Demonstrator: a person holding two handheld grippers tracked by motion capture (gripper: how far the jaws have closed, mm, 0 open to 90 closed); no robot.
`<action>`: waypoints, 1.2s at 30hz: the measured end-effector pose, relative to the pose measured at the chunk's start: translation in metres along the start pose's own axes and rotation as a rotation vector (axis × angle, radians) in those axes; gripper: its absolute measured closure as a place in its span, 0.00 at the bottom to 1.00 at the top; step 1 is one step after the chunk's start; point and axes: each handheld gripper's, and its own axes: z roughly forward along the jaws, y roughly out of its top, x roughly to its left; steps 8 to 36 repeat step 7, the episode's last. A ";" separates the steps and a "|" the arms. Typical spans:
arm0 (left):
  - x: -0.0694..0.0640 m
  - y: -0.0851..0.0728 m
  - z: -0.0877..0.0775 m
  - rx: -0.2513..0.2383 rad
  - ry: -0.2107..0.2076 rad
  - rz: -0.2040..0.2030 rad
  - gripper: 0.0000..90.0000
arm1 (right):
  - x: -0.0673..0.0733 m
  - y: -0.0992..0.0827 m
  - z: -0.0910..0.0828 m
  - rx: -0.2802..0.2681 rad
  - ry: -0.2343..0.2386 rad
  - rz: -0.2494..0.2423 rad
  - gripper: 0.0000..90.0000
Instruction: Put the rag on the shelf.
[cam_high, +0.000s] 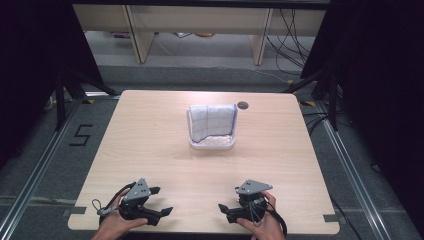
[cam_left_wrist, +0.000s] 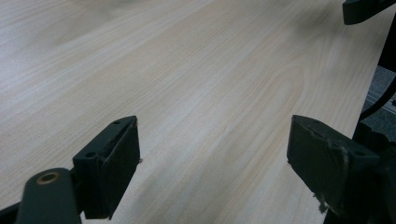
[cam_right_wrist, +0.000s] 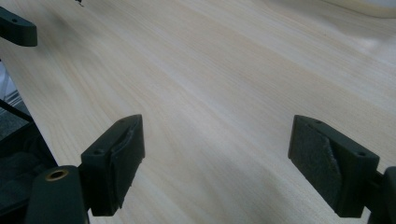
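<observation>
A white cloth with thin purple grid lines (cam_high: 212, 120) is draped in a small white tray-like holder (cam_high: 212, 144) at the middle of the light wood table (cam_high: 150, 130). My left gripper (cam_high: 161, 201) rests near the front edge at the left, held by a hand, jaws wide apart and pointing right. My right gripper (cam_high: 229, 198) sits near the front edge at the right, also open, pointing left toward the other. In the left gripper view my left gripper (cam_left_wrist: 215, 149) has bare wood between its jaws. The right gripper view shows the same for my right gripper (cam_right_wrist: 217, 144).
A small dark round cap (cam_high: 243, 105) is set into the table behind the holder. The holder's pale edge (cam_right_wrist: 364, 5) shows at the top right of the right gripper view. Black stands and cables flank the table, and a "5" mark (cam_high: 80, 135) is on the floor.
</observation>
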 end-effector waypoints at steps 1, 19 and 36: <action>0.000 0.000 0.001 -0.007 0.001 -0.009 0.19 | 0.000 0.000 0.000 -0.001 0.001 -0.002 0.22; 0.001 -0.001 0.001 -0.007 0.015 -0.004 0.19 | -0.004 0.000 0.001 -0.013 0.003 -0.039 0.21; 0.001 -0.001 0.001 -0.007 0.015 -0.004 0.19 | -0.004 0.000 0.001 -0.013 0.003 -0.039 0.21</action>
